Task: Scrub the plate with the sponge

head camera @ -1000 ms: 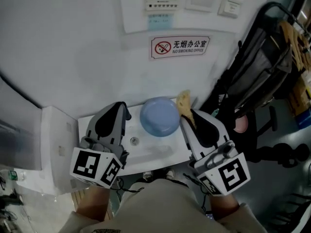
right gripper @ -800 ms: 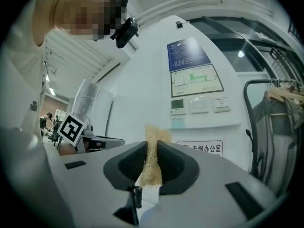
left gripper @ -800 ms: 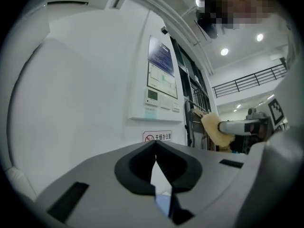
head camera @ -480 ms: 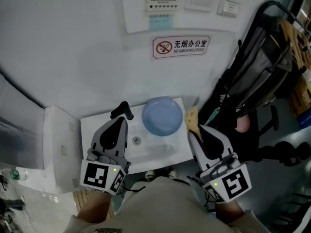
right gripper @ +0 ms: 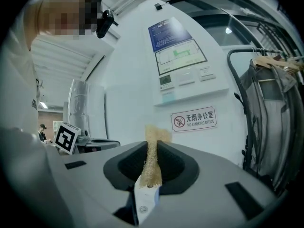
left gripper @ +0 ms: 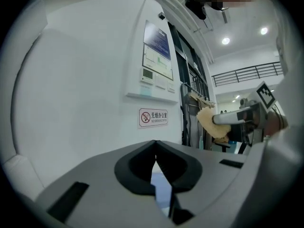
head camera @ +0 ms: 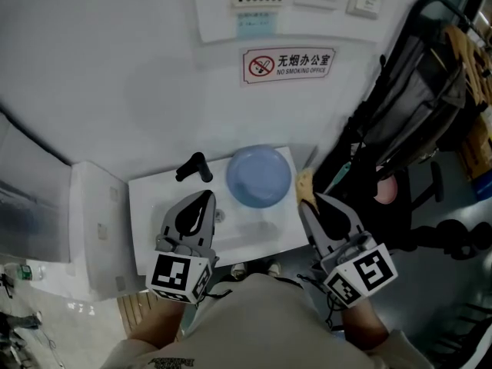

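**Tool state.** We find the left gripper [head camera: 204, 200] with its jaws together and nothing between them. It hangs over the front of the white basin [head camera: 146, 206], near the drain. The right gripper [head camera: 310, 201] is clamped on the sponge [head camera: 305, 183]. The jaws pinch the sponge thin along 1 edge, and its loose end stands out past the tips.

**Task item.** The blue plate [head camera: 259, 177] lies at the back right of the basin, just beside the wall and to the right of the black tap [head camera: 194, 167]. Neither gripper touches it. We judge that scrubbing is not yet under way.

**Risks noted.**
1. The plate is unrestrained. With the left gripper closed and empty, a scrubbing push would likely slide or rock the plate against the wall or the tap.
2. The sponge is held by a narrow margin. Pressure on its free end may fold it or drag it out of the jaws.
3. The sponge sits at the basin's right edge. If it is released there, we judge that it falls outside the basin.
4. If the sponge collapses, the hard jaw tips may strike the plate.
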The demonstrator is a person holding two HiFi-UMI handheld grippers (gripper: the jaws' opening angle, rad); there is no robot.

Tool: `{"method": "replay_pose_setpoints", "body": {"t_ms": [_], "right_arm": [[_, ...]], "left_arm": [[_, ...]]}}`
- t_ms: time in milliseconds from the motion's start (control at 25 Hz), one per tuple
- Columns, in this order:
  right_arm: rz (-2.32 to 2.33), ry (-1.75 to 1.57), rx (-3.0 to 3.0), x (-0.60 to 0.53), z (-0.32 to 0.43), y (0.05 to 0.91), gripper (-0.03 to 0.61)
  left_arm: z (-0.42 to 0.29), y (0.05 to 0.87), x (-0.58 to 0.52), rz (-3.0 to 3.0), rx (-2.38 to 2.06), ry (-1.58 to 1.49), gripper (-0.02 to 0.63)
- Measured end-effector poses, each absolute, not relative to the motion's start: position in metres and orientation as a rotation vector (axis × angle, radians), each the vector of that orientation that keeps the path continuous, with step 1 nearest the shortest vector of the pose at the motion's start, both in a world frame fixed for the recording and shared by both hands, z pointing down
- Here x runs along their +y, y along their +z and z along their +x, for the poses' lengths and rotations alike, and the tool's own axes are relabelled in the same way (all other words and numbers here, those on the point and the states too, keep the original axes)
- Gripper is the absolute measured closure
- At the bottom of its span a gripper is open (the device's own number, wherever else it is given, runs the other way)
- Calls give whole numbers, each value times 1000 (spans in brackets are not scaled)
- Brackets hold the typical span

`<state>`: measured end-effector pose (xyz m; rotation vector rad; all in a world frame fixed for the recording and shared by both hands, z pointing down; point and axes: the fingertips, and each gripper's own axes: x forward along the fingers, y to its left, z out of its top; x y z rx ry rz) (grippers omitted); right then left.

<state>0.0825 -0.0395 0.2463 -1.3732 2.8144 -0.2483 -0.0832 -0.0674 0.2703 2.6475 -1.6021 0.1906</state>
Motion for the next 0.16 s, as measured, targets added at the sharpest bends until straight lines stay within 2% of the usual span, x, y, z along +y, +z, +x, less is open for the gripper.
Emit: {"method": "replay_pose_setpoints", "body": {"t_ms": [160], "right_arm": [[-1369,-241,2825,-40,79,248,511]], "left_arm": [[-86,270,-68,2642,-1609,197,607]]}}
